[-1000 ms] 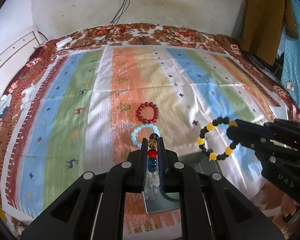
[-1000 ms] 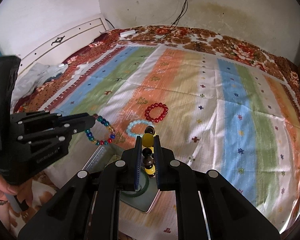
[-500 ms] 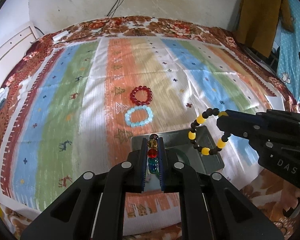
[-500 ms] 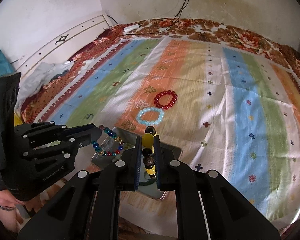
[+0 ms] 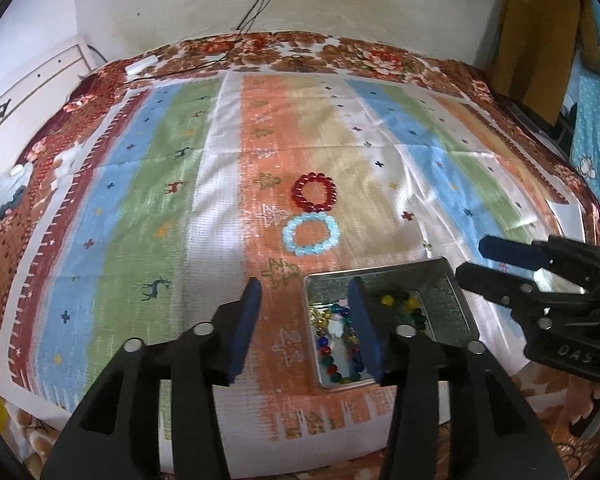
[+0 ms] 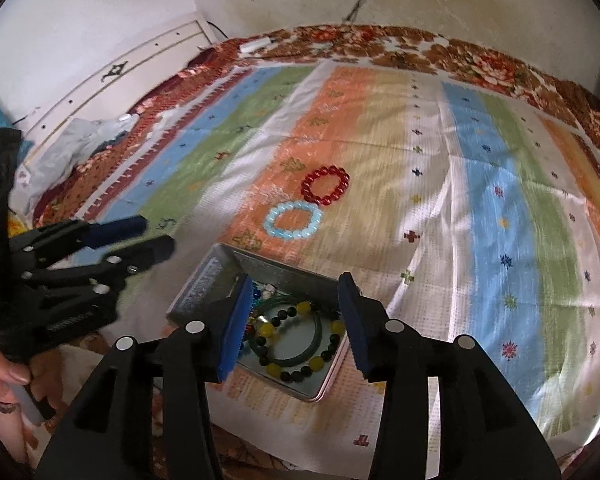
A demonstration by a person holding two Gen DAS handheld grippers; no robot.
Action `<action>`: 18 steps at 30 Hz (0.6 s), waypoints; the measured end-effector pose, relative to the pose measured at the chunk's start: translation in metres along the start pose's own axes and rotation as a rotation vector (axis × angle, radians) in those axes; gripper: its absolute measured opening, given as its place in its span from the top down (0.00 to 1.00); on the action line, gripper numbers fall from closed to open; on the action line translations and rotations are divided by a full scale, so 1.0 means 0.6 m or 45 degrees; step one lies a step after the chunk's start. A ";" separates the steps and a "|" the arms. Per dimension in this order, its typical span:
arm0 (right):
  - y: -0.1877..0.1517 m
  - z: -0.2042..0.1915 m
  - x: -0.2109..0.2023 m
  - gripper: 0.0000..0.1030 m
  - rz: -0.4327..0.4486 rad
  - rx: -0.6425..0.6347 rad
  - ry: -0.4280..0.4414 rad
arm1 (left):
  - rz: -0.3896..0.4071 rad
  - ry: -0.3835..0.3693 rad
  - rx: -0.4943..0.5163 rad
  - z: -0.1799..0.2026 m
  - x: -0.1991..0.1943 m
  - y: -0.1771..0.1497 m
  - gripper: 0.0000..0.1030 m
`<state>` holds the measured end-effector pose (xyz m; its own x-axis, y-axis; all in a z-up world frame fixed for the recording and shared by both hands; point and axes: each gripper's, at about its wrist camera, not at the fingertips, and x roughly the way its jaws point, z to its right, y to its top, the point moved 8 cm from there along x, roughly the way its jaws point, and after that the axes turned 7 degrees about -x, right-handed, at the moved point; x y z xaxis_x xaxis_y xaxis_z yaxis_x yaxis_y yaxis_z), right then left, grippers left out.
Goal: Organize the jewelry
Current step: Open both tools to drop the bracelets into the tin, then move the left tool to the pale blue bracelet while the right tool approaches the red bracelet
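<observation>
Both grippers opening, nothing between jaws: left gripper (image 5: 304, 312), right gripper (image 6: 296, 312). Right-wrist view alone shows green bangle (image 6: 314, 350) in tin (image 6: 204, 276).

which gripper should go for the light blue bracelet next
Probably left. The light blue bracelet lies just beyond the tin, about straight ahead of the left gripper. From the right gripper it sits further to the left. Both are opening and empty.
</observation>
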<state>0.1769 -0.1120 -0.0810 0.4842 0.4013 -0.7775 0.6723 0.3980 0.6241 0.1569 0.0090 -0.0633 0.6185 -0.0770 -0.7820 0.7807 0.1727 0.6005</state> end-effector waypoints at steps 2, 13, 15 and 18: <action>-0.001 0.002 0.005 0.52 -0.006 0.003 -0.005 | 0.000 0.010 -0.014 -0.007 0.002 0.003 0.50; 0.019 0.035 0.023 0.40 0.014 0.074 -0.057 | -0.015 0.032 -0.014 -0.022 0.023 0.021 0.33; 0.028 0.040 0.024 0.36 0.029 0.105 -0.055 | -0.020 0.028 -0.013 -0.022 0.031 0.028 0.31; 0.042 0.039 0.025 0.35 0.051 0.102 -0.061 | -0.016 0.040 -0.001 -0.022 0.039 0.039 0.28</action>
<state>0.2144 -0.1155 -0.0790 0.5367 0.3751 -0.7558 0.6932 0.3146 0.6484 0.1889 0.0239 -0.0698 0.6058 -0.0482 -0.7941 0.7882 0.1724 0.5908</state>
